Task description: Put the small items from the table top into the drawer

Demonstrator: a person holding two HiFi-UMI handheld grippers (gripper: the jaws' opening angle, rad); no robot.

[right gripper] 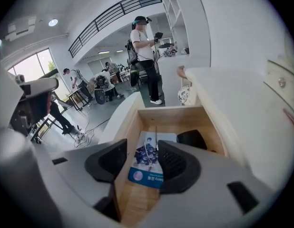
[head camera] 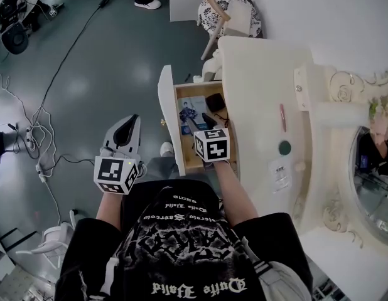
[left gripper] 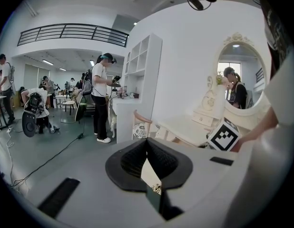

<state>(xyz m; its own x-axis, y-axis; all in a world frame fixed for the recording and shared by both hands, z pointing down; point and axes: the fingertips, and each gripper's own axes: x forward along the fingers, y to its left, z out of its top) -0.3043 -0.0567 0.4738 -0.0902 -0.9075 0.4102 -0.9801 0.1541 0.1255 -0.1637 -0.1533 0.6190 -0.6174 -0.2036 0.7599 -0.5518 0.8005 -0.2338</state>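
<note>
Hiding drawer (right gripper: 171, 113) and card (right gripper: 151, 175) partly, right gripper (right gripper: 142, 152) agape, empty; left gripper (left gripper: 147, 145) closed.

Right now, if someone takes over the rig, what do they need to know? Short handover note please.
Claws: left claw shut, empty, held off to the side of the open drawer; right claw open, empty, above the drawer.
Done: blue booklet, a thin wire item on it and a black case lie in the drawer.
Left: red pen, dark green round piece and white packet sit on the dressing table top. Drawer not yet closed.
</note>
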